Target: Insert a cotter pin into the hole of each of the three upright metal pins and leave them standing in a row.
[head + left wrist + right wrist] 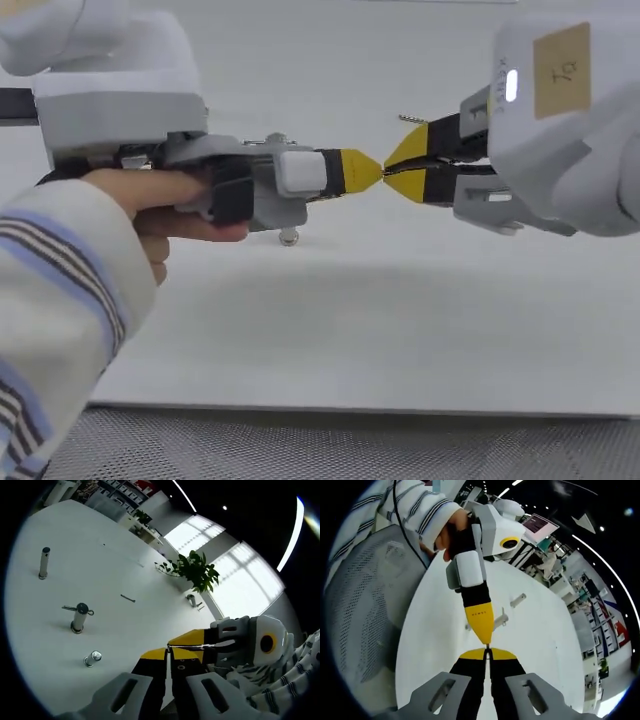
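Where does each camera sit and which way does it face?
Head view: on the person's head, down onto the table, left gripper and right gripper; hand, striped sleeve.
Left gripper view: along its jaws, across the table past metal pins; the other sleeve.
Right gripper view: back toward the person; hand, sleeve.
Shared: each gripper view faces the other gripper, a cotter pin between.

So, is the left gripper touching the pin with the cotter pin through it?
Apart. In the left gripper view, that metal pin stands on bare table clear of the left gripper.
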{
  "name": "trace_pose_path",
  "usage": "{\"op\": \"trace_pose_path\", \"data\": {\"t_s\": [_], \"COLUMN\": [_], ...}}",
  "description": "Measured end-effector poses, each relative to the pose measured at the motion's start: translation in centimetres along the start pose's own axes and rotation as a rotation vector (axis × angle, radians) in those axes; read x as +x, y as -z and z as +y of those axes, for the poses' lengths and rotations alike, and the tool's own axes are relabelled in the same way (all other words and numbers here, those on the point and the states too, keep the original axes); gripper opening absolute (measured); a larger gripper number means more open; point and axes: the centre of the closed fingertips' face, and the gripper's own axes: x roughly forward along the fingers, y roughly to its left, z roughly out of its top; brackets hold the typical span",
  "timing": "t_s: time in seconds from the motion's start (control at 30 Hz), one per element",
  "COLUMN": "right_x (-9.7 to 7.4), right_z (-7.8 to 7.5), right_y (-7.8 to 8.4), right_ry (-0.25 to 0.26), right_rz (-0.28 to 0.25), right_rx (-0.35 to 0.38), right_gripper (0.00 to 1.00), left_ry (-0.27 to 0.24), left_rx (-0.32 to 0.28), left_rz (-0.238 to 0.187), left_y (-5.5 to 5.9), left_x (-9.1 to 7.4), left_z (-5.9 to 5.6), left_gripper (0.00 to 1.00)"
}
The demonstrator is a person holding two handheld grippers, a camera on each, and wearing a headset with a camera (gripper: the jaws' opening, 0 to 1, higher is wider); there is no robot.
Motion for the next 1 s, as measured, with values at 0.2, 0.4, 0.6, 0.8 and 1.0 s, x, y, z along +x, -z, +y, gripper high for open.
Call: {"op": "trace_pose_path", "data": {"t_s": [0.2,0.4,0.6,0.8,1.0], "right_x": [0.0,-0.9,-1.4,-1.1,-1.0], "right_z": [0.8,1.9,2.9,3.8,4.7], "right_y": [-0.1,0.1,-0.2,0.1,-0.1], "right_ry": [-0.025,-0.146,-0.247,-0.313,-0.354], "right_rz": [-0.032,-0.096,-0.152,-0.168,-0.174], "right_rx": [0.081,0.287,0.416,0.443,0.466], "right_gripper": [0.13,0.13,0.13,0.13,0.09], "left_ry": [0.001,0.031,0.096,0.177,0.194], "left_rx": [0.048,0.275,0.527,0.605,0.613], "left_rz": [0.01,0.042,0.099,0.13,0.149], "left_y": [0.1,0.3,1.4,2.6,3.4], "left_x": [-0.2,-0.8,-1.5,-1.8,-1.8], "left_z": [0.2,-0.2,-1.3,-2.4,-2.6], "left_gripper": [0.0,0.0,0.0,0.0,0.0]}}
